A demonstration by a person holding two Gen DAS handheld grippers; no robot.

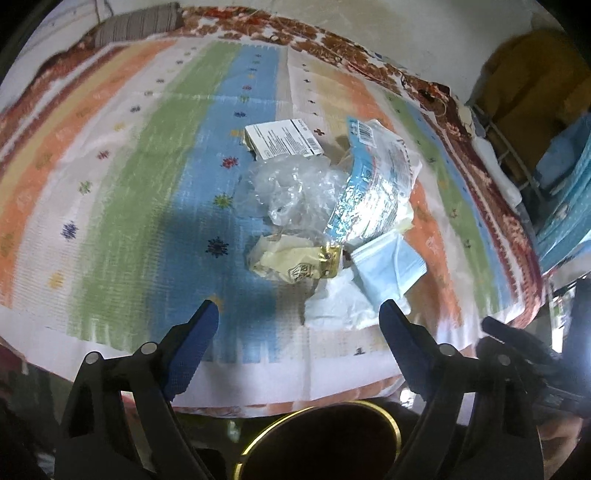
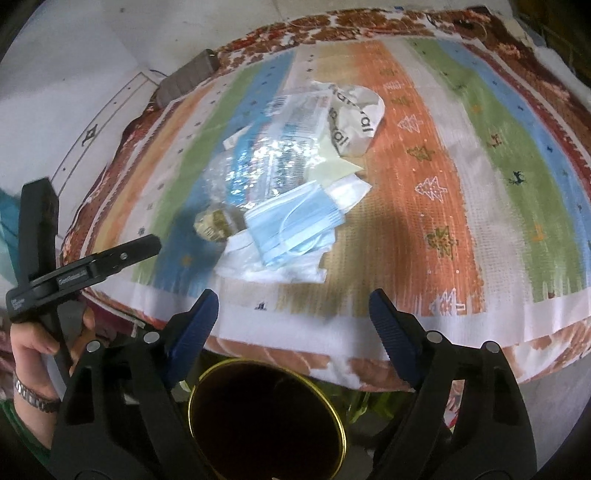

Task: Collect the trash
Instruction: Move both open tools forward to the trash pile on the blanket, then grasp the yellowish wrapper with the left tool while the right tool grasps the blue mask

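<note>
A pile of trash lies on a striped cloth (image 1: 147,184) over a bed. It holds a blue face mask (image 1: 388,269) (image 2: 291,225), a white tissue (image 1: 340,306) (image 2: 273,273), a yellow wrapper (image 1: 291,258) (image 2: 214,225), crumpled clear plastic (image 1: 291,188), a blue foil packet (image 1: 373,184) (image 2: 273,158), a white label card (image 1: 282,138) and a crumpled printed paper (image 2: 354,122). My left gripper (image 1: 299,314) is open and empty, just short of the tissue. My right gripper (image 2: 291,306) is open and empty, near the cloth's front edge. A dark bin with a gold rim (image 1: 321,443) (image 2: 266,421) stands below both.
A grey striped pillow (image 1: 140,22) lies at the far end of the bed. A rack with blue cloths (image 1: 565,184) stands at the right. The left gripper's handle and the hand on it (image 2: 40,280) show at the left of the right wrist view.
</note>
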